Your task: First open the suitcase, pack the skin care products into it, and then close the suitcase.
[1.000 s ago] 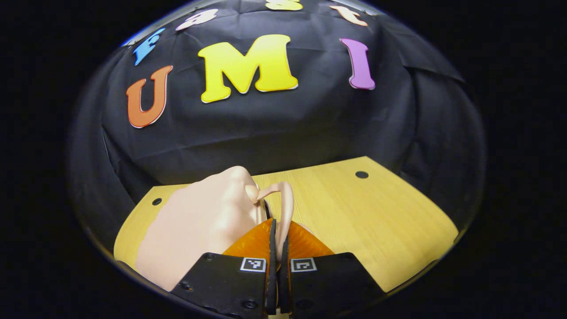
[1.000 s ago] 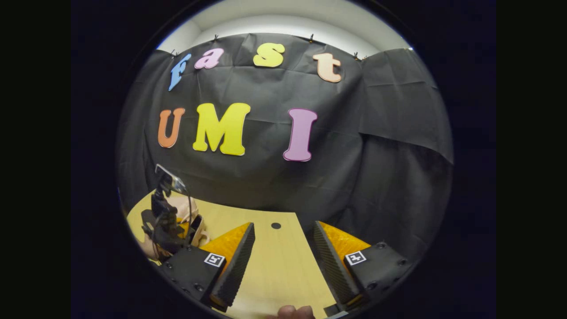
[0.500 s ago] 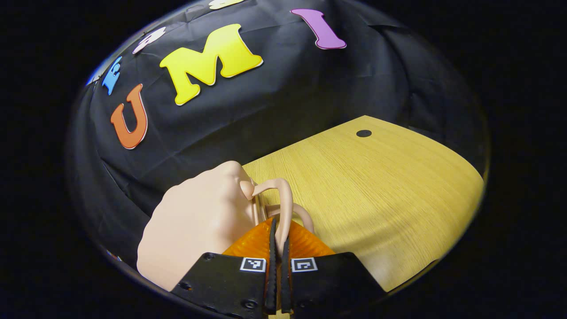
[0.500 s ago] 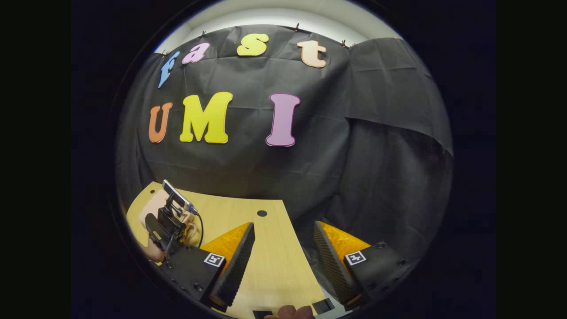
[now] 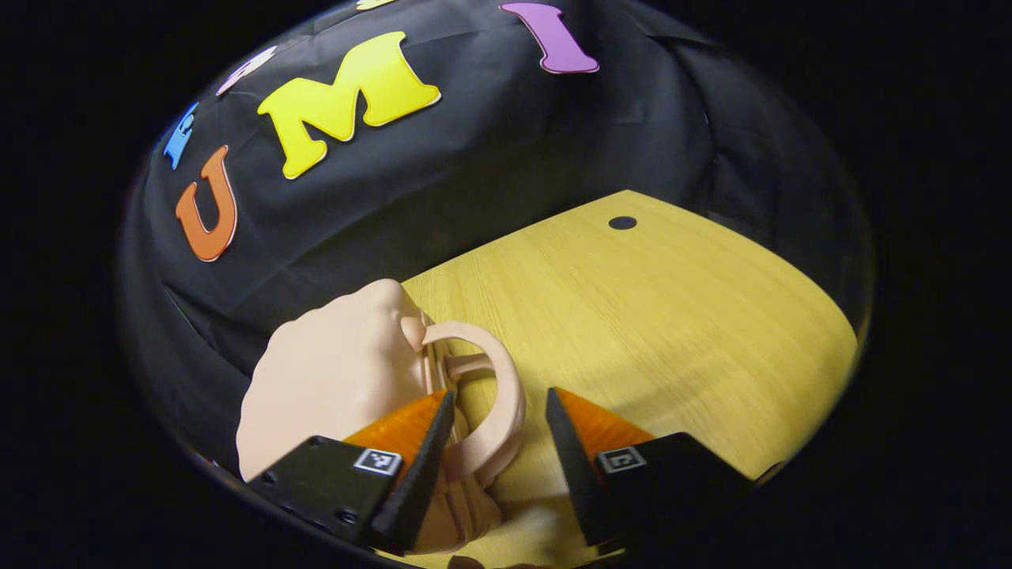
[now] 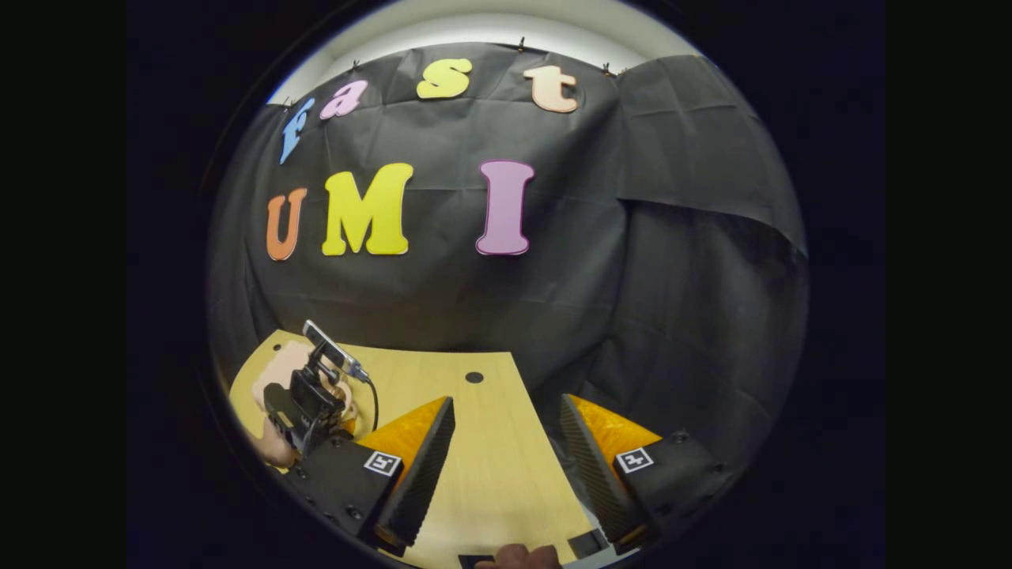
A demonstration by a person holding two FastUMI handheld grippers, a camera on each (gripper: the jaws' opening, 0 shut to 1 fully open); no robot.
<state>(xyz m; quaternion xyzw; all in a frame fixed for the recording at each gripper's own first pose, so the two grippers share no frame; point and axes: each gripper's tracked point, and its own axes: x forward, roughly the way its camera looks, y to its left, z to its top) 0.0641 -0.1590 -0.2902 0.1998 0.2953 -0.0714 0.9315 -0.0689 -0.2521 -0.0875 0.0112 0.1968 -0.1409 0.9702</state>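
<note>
A small pale pink suitcase [image 5: 332, 379] lies on the wooden table [image 5: 672, 316] at the lower left of the left gripper view, its two shells together. Its loop handle [image 5: 506, 387] sits between the fingers of my left gripper [image 5: 498, 395], which stands open and does not press on it. In the right gripper view the suitcase [image 6: 281, 365] lies at the far left, partly hidden behind the left gripper [image 6: 312, 395] and the hand [image 6: 273, 449] that holds it. My right gripper [image 6: 507, 399] hangs open over bare table [image 6: 490, 474], well to the right of the suitcase.
The black cloth wall stands close behind the table's far edge. A small dark hole [image 5: 622, 223] marks the tabletop near that edge. Bare wood stretches to the right of the suitcase. A fingertip [image 6: 518, 557] shows at the bottom of the right gripper view.
My left gripper was shut on the suitcase handle and has now opened, letting it go. The handle lies lower between the fingers. The right gripper has barely moved.
</note>
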